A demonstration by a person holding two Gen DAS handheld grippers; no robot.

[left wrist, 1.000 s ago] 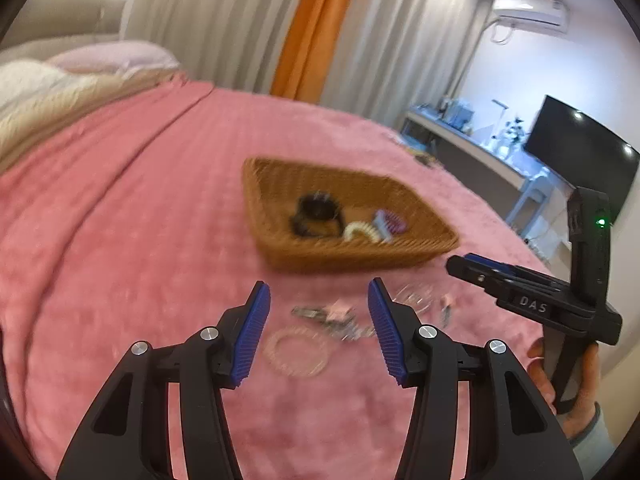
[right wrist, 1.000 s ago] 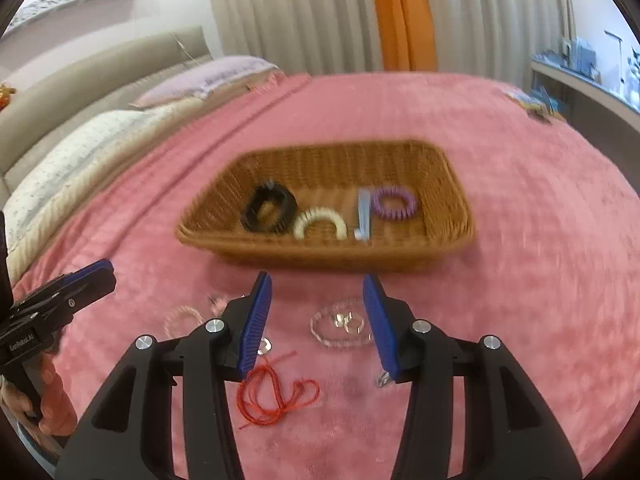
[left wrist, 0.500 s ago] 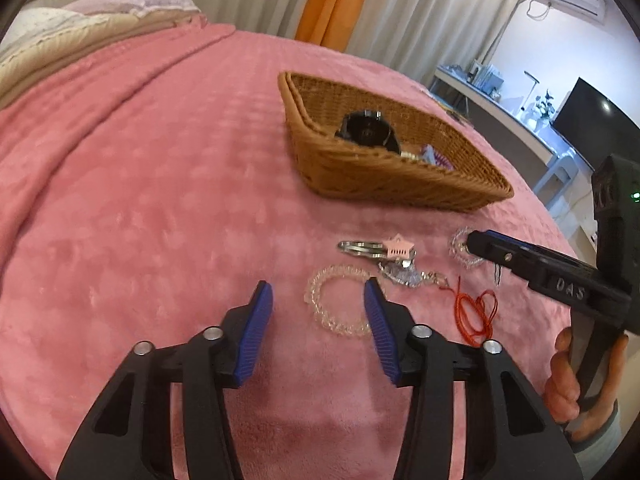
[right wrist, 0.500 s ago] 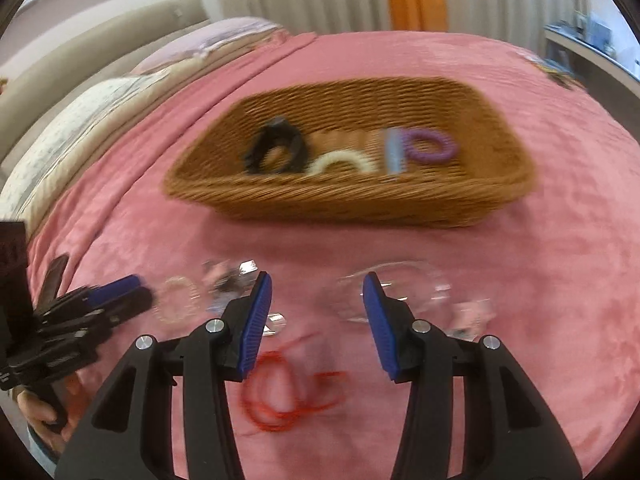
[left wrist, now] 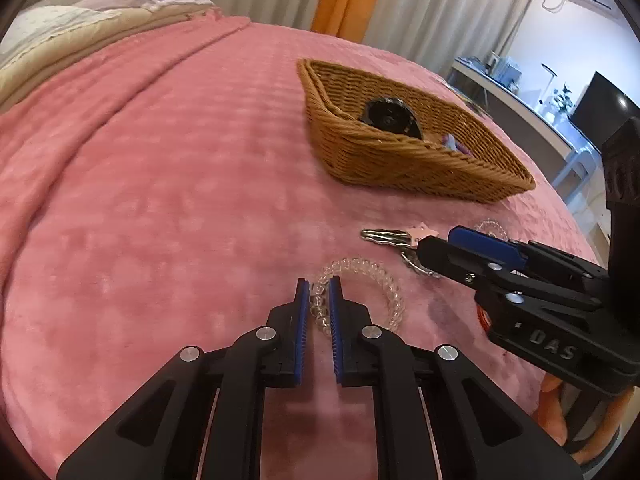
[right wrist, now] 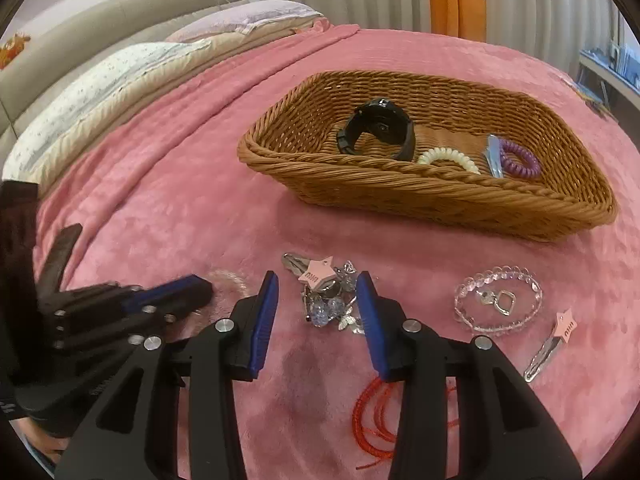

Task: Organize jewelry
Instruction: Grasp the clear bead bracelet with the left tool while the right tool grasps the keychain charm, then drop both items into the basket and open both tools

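The left tongs (left wrist: 319, 300) are clenched on the near edge of the clear beaded bracelet (left wrist: 362, 292) lying on the pink bed blanket (left wrist: 160, 200), well short of the wicker basket (right wrist: 440, 200). Slick beads may slip loose on lifting. The right tongs (right wrist: 316, 312), released, straddle the keychain cluster (right wrist: 332, 300) and could snag it.

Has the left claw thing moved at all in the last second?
Yes. The left gripper has come forward and down, closing on the clear bead bracelet lying short of the wicker basket.
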